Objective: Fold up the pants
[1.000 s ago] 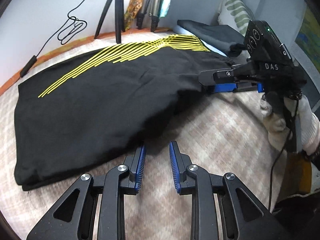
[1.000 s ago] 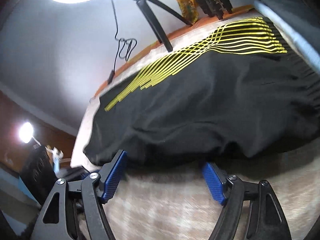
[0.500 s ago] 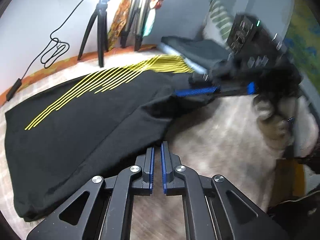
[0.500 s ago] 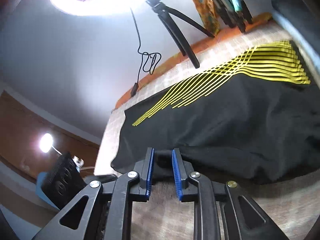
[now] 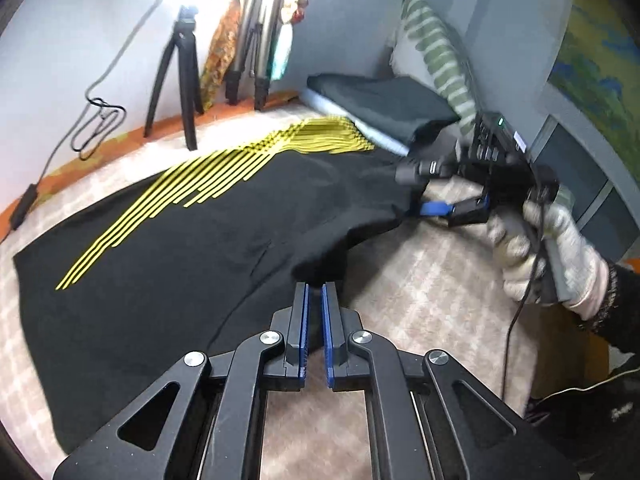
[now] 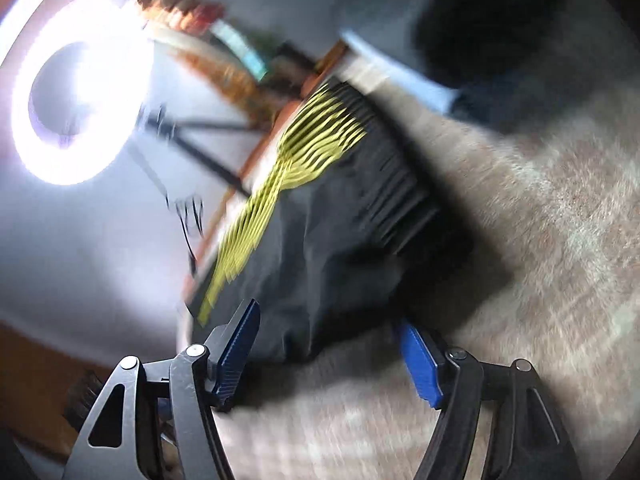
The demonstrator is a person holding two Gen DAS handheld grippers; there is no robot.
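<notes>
Black pants [image 5: 168, 248] with yellow stripes lie spread on a beige checked bed cover [image 5: 420, 280]. My left gripper [image 5: 314, 292] is shut on the near edge of the pants, which rises in a small peak at the fingertips. My right gripper [image 5: 424, 188] shows at the right in the left wrist view, at the waistband end. In the blurred right wrist view the right gripper [image 6: 324, 328] is open, its blue pads either side of the pants' edge [image 6: 328, 272], with cloth between the jaws.
A black tripod [image 5: 182, 72] and a cable [image 5: 96, 120] stand at the far wall. A dark folded cushion [image 5: 380, 104] and a striped pillow [image 5: 436, 48] lie at the back right. A ring light [image 6: 68, 92] glares in the right wrist view.
My left gripper has stayed shut and lifted the near pants edge. My right gripper was shut half a second ago and has opened, tilting sharply at the waistband end.
</notes>
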